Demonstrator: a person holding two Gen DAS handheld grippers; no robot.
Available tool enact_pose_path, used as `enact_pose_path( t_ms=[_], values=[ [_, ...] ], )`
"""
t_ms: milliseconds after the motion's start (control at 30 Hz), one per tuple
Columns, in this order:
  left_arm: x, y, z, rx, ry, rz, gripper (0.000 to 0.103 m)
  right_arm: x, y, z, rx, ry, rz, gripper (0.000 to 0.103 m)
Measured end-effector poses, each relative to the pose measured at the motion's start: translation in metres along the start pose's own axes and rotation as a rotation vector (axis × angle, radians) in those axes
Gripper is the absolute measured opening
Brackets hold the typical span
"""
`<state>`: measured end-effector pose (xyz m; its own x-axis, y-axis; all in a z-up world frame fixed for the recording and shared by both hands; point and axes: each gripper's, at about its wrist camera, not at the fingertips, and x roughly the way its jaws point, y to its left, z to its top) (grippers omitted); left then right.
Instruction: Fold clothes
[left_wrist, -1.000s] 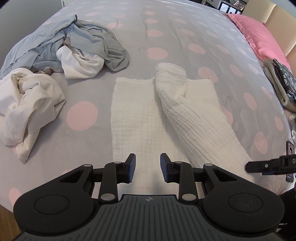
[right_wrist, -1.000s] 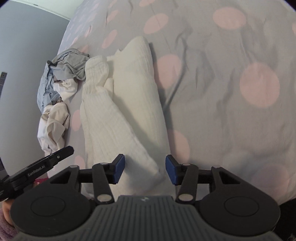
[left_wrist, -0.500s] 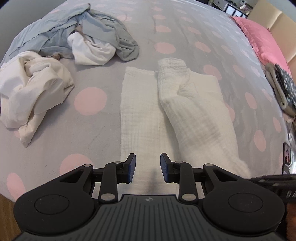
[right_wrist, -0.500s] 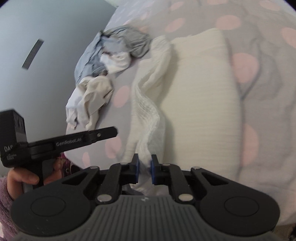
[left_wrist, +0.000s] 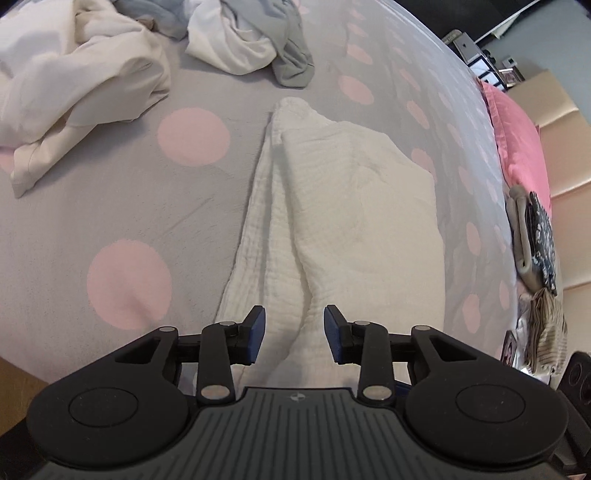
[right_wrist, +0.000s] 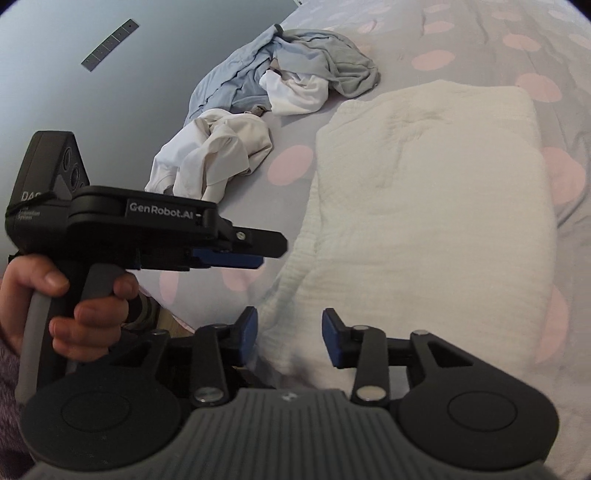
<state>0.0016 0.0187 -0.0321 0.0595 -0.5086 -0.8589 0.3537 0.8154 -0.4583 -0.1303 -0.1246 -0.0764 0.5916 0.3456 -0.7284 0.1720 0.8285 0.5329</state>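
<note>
Both the left gripper (left_wrist: 294, 334) and right gripper (right_wrist: 289, 336) gape wide, empty, over the cream waffle-textured garment (left_wrist: 354, 221); best pinch both near corners evenly.

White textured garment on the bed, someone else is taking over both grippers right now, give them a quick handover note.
Left gripper: open, holding nothing, over the garment's near end.
Right gripper: open, holding nothing, at the same near edge.
White textured garment: lies lengthwise on the dotted bedspread, one side folded over, a narrow strip still showing on the left.
Left to do: finish folding it, then the cream garment and the grey-blue and white heap, both crumpled.
</note>
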Motion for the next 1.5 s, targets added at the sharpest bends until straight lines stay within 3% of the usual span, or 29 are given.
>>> enact_pose_path(
  t_ms=[67, 167, 400, 500, 700, 933, 1167, 1333, 1433, 1500],
  values=[
    [0.0, -0.002, -0.001, 0.013, 0.003, 0.0, 0.039, -0.008, -0.008, -0.003, -0.002, -0.005, -0.04, 0.044],
    [0.003, -0.008, -0.005, 0.051, 0.02, 0.006, 0.042, -0.021, -0.024, -0.005, 0.028, -0.028, -0.106, 0.044],
    [0.016, -0.015, -0.033, 0.161, 0.124, 0.085, 0.045, -0.05, -0.053, -0.006, 0.091, -0.057, -0.169, 0.045],
    [0.026, -0.015, -0.044, 0.192, 0.184, 0.118, 0.045, -0.056, -0.058, -0.013, 0.071, -0.037, -0.211, 0.045],
    [0.039, -0.013, -0.053, 0.224, 0.233, 0.148, 0.044, -0.051, -0.069, -0.037, 0.003, 0.104, -0.29, 0.046],
    [0.034, -0.015, -0.054, 0.223, 0.188, 0.126, 0.009, -0.034, -0.07, -0.053, -0.056, 0.185, -0.295, 0.047],
    [-0.006, -0.012, -0.048, 0.183, 0.019, 0.029, 0.004, -0.019, -0.065, -0.058, -0.122, 0.173, -0.369, 0.047],
    [-0.045, -0.01, -0.043, 0.142, -0.092, -0.045, 0.004, -0.029, -0.063, -0.057, -0.127, 0.091, -0.391, 0.045],
    [-0.035, -0.002, -0.036, 0.073, -0.051, 0.03, 0.004, -0.031, -0.059, -0.057, -0.15, 0.074, -0.37, 0.034],
    [-0.018, 0.003, -0.035, 0.072, 0.013, 0.132, 0.004, -0.027, -0.057, -0.059, -0.167, 0.091, -0.377, 0.033]
  ],
)
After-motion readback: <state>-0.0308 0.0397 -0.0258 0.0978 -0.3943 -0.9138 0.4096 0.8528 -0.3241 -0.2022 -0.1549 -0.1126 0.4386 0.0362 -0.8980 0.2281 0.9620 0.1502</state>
